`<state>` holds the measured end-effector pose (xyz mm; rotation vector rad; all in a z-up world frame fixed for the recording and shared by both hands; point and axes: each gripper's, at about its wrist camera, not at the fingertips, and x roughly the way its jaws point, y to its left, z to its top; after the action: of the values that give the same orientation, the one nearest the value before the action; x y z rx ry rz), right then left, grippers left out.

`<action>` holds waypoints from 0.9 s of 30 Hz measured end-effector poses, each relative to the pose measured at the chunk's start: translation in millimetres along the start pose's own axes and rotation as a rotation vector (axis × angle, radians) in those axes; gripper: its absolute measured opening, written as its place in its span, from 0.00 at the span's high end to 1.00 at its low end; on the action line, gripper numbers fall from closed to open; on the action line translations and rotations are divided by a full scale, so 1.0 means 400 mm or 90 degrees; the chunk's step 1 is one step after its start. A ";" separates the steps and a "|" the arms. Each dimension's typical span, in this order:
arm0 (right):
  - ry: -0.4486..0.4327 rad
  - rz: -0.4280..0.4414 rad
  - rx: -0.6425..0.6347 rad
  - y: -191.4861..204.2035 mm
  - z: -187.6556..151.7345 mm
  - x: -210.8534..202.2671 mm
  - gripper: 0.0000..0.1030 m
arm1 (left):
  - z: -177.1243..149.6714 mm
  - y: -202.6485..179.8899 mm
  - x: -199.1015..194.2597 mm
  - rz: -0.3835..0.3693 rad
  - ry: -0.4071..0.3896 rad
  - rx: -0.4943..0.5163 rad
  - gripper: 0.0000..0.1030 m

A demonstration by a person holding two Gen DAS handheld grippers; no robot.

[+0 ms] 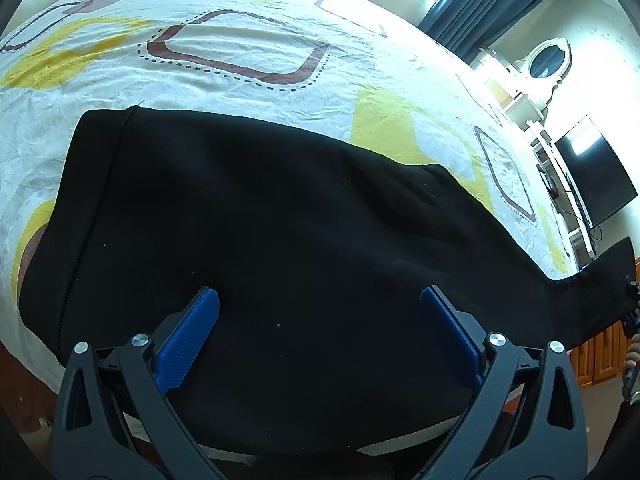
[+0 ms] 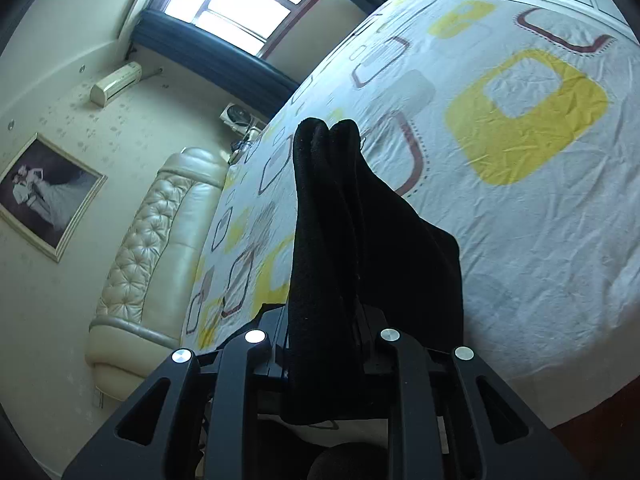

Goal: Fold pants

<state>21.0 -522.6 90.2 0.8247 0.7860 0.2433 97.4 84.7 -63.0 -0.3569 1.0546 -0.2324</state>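
Note:
Black pants (image 1: 256, 240) lie spread across the bed near its front edge, waistband end to the left, legs running right. My left gripper (image 1: 319, 300) hovers over the middle of them, blue pads (image 1: 188, 340) wide apart, open, nothing between them. At the far right the leg end (image 1: 600, 292) lifts off the bed toward the right gripper (image 1: 634, 320). In the right wrist view my right gripper (image 2: 324, 320) is shut on the bunched black leg cuffs (image 2: 328, 208), which stand up between the fingers and hide the pads.
The bed sheet (image 1: 248, 48) is white with yellow and brown squares. A padded headboard (image 2: 160, 240) and a framed picture (image 2: 44, 196) stand at the left in the right wrist view. A television (image 1: 592, 176) and white shelves (image 1: 536, 120) sit beyond the bed.

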 end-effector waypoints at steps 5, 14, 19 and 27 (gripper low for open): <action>0.069 -0.039 -0.104 0.177 -0.090 0.174 0.79 | -0.002 0.004 -0.001 -0.004 0.003 -0.002 0.03; 0.174 -0.183 -0.259 0.294 -0.300 0.490 0.79 | -0.001 0.007 0.000 -0.004 0.005 0.000 0.03; 0.206 -0.231 -0.298 0.295 -0.371 0.567 0.79 | -0.001 0.012 -0.003 -0.013 0.007 -0.010 0.02; 0.208 -0.238 -0.300 0.302 -0.417 0.592 0.73 | 0.001 0.013 -0.002 -0.011 0.006 -0.016 0.02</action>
<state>79.9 -233.4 -16.8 0.1847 1.1174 0.2186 97.4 90.0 -64.2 -0.3874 1.0650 -0.2369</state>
